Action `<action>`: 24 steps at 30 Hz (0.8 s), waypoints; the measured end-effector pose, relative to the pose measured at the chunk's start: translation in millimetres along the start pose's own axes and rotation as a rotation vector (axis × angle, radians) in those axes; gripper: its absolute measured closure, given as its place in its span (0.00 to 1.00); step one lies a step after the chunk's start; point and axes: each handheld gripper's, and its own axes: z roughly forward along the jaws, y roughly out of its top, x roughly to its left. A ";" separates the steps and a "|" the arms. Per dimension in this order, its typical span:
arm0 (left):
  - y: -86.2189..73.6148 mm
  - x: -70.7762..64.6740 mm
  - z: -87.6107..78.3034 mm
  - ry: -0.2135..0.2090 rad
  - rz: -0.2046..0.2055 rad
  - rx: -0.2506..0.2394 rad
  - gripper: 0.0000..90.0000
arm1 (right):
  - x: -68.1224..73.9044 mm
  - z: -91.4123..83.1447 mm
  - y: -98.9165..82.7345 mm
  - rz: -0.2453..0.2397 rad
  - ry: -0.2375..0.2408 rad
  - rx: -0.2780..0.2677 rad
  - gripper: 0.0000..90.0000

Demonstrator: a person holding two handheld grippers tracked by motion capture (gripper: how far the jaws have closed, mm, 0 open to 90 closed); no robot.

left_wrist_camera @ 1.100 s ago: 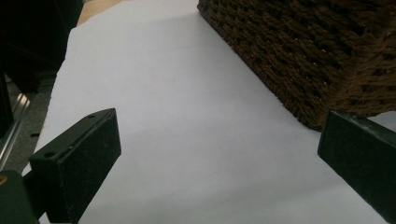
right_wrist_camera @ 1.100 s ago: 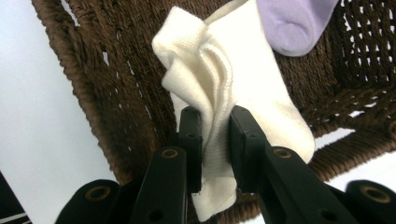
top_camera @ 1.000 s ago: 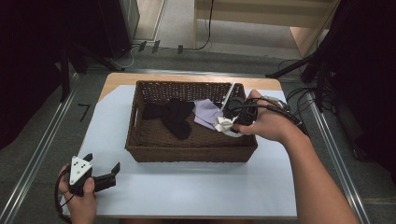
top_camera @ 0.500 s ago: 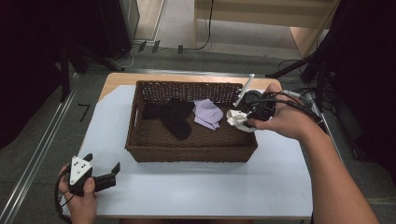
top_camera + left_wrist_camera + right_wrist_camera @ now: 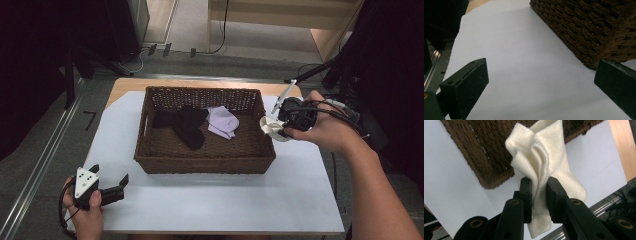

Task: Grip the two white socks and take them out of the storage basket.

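My right gripper [image 5: 280, 127] is shut on a cream white sock [image 5: 271, 129], held in the air just outside the right wall of the brown wicker basket [image 5: 205, 162]. In the right gripper view the white sock [image 5: 544, 162] hangs bunched between the two black jaws of the right gripper [image 5: 539, 186], with the basket's corner [image 5: 486, 157] behind it. Inside the basket lie a black sock [image 5: 182, 125] and a lilac sock [image 5: 221, 121]. My left gripper [image 5: 107, 175] rests open near the table's front left corner. In its own view the left gripper [image 5: 541, 77] has nothing between its wide jaws.
The basket stands on a white sheet [image 5: 215, 200] over a wooden table [image 5: 127, 84]. The basket's front left corner [image 5: 599, 37] sits close ahead of the left gripper. Cables [image 5: 345, 107] lie off the table's right edge. Metal rails [image 5: 45, 165] run along the left.
My right gripper has carried the white sock from above the basket's right end outward over its right wall and slightly up. The left gripper has stayed put.
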 end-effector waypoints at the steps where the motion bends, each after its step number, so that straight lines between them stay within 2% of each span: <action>1: 0.0 0.0 -0.1 -0.001 0.001 0.001 0.00 | -0.8 1.2 -3.1 0.005 0.002 0.003 0.84; 12: -0.1 -0.3 -0.1 0.002 0.002 0.000 0.00 | -12.4 16.2 -34.9 0.070 -0.004 0.037 0.84; 18: -0.1 -0.4 -0.3 0.004 0.004 0.000 0.00 | -18.7 40.9 -49.6 0.112 -0.006 0.071 0.84; 24: -0.1 -0.4 -0.5 0.002 0.006 -0.001 0.00 | -18.8 68.7 -58.1 0.136 -0.002 0.105 0.84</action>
